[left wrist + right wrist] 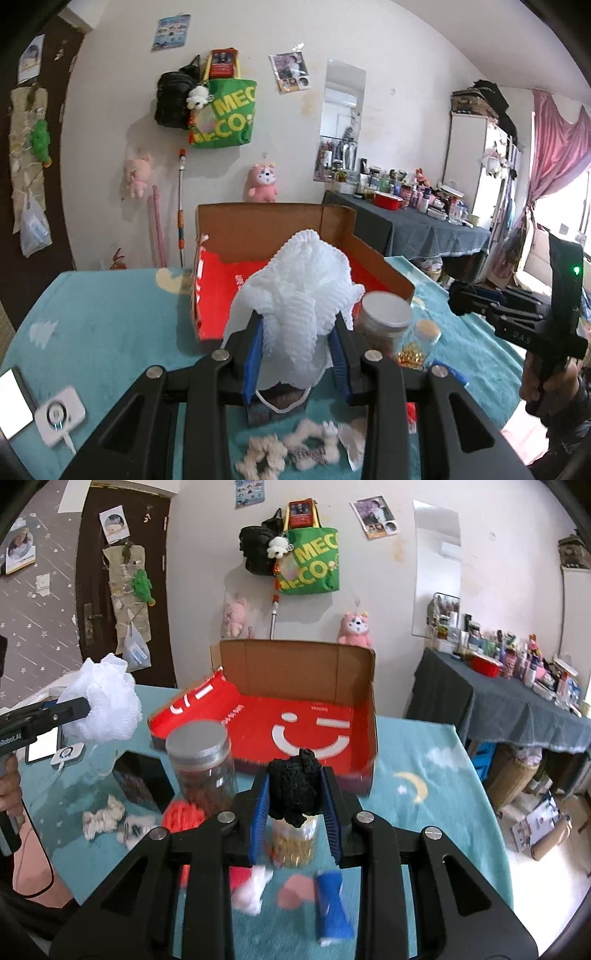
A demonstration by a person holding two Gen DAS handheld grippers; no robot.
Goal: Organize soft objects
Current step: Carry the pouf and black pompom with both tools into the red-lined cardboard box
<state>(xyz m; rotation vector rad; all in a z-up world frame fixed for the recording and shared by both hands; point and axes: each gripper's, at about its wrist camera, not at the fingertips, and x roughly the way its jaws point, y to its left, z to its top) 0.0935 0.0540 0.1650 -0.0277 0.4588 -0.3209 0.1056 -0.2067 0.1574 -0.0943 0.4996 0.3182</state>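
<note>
My left gripper point(300, 341) fingers are clamped on a white mesh bath puff point(299, 295); right gripper point(295, 799) fingers clamped on a black knitted bundle point(295, 786). Both are held above the teal-clothed surface point(110, 314), near the open red cardboard box point(295, 716) beyond.

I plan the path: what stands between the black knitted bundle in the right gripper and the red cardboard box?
In the right wrist view, only bare teal cloth separates black bundle from red box.
</note>
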